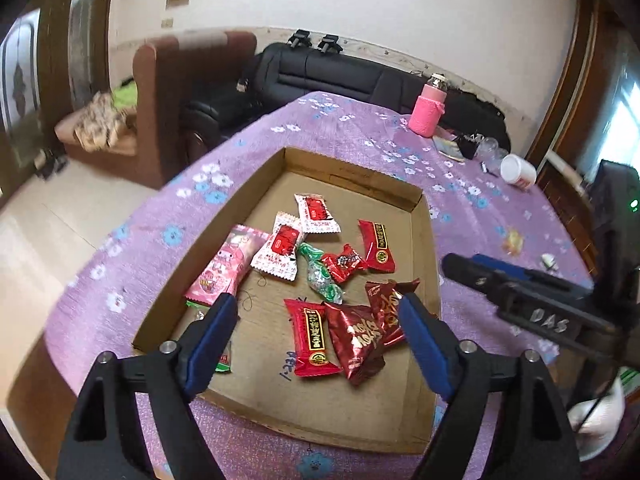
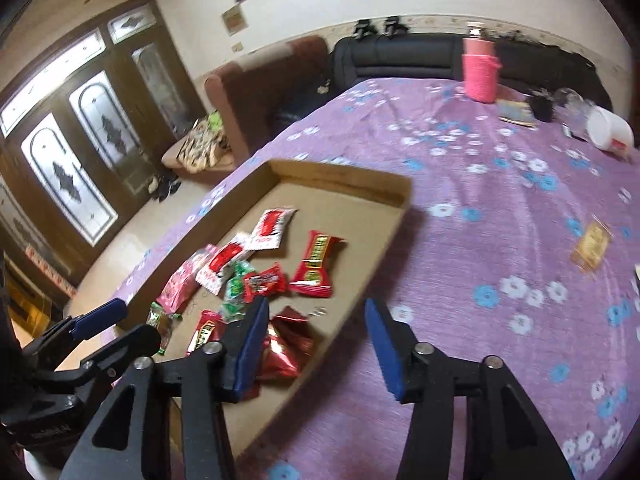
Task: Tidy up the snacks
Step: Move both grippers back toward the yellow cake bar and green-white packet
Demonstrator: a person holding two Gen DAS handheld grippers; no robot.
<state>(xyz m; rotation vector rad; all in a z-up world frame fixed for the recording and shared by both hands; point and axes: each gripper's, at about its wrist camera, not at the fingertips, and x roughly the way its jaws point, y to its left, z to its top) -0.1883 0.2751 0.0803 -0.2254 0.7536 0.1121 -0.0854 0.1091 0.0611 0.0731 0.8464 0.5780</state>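
Observation:
A shallow cardboard tray (image 1: 424, 248) (image 2: 340, 178) lies on the purple flowered tablecloth and holds several wrapped snacks: red packets (image 1: 310, 336) (image 2: 318, 264), white-and-red packets (image 1: 278, 250), a pink packet (image 1: 228, 264), a green candy (image 1: 320, 276) and dark red foil packets (image 1: 360, 340) (image 2: 286, 346). My left gripper (image 1: 316, 308) is open and empty above the tray's near half. My right gripper (image 2: 316, 316) is open and empty over the tray's right rim; it also shows in the left wrist view (image 1: 520, 292). A yellow snack packet (image 2: 592, 248) (image 1: 513, 240) lies on the cloth, right of the tray.
A pink-sleeved bottle (image 1: 428, 110) (image 2: 480, 68), a tipped white cup (image 1: 518, 172) (image 2: 610, 132) and small clutter stand at the table's far side. A black sofa (image 1: 340, 76) and a brown armchair (image 1: 172, 92) are behind the table. Dark wooden doors (image 2: 80, 160) are at left.

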